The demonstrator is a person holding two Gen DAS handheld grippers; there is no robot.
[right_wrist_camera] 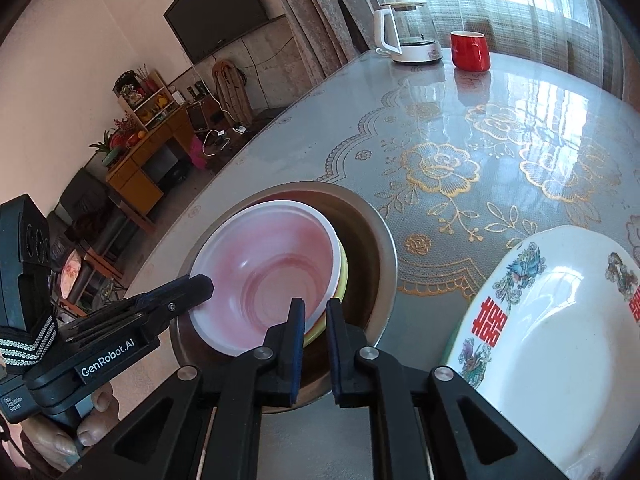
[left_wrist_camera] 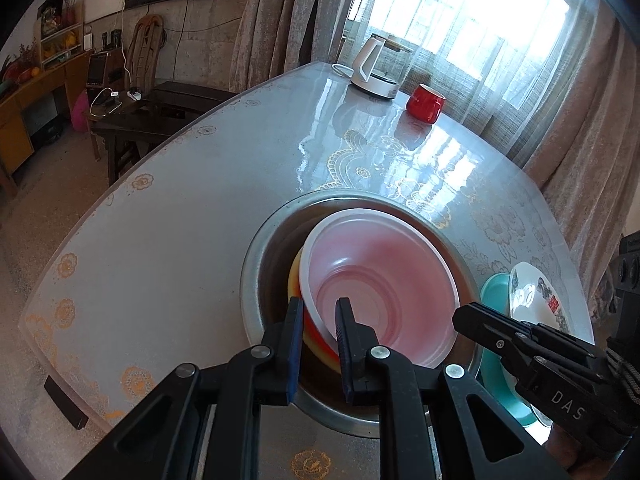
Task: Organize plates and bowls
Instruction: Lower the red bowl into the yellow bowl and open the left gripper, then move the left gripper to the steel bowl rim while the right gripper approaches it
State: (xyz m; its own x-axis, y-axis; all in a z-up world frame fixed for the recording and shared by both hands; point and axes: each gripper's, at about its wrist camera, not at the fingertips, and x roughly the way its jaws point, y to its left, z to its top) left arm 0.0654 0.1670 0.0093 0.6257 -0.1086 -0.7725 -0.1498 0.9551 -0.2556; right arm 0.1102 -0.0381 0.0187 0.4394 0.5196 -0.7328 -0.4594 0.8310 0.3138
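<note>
A pink plastic bowl [left_wrist_camera: 384, 280] with a white rim sits tilted on a yellow and red bowl [left_wrist_camera: 296, 284], both inside a round metal basin [left_wrist_camera: 256, 256]. My left gripper [left_wrist_camera: 320, 306] straddles the near rim of the pink bowl, one finger inside and one outside, slightly apart. My right gripper [right_wrist_camera: 315, 308] straddles the rims on the other side with a small gap; it also shows in the left wrist view [left_wrist_camera: 464, 314]. The bowl [right_wrist_camera: 272, 264], basin [right_wrist_camera: 380, 232] and left gripper [right_wrist_camera: 200, 284] show in the right wrist view. A white patterned plate [right_wrist_camera: 552, 340] lies on a teal plate [left_wrist_camera: 494, 292].
The table [right_wrist_camera: 440, 128] has a glossy cover with gold flowers. A red mug [left_wrist_camera: 426, 102] and a white kettle [left_wrist_camera: 378, 68] stand at the far edge by the curtained window. Dark benches and wooden furniture stand on the floor to the left.
</note>
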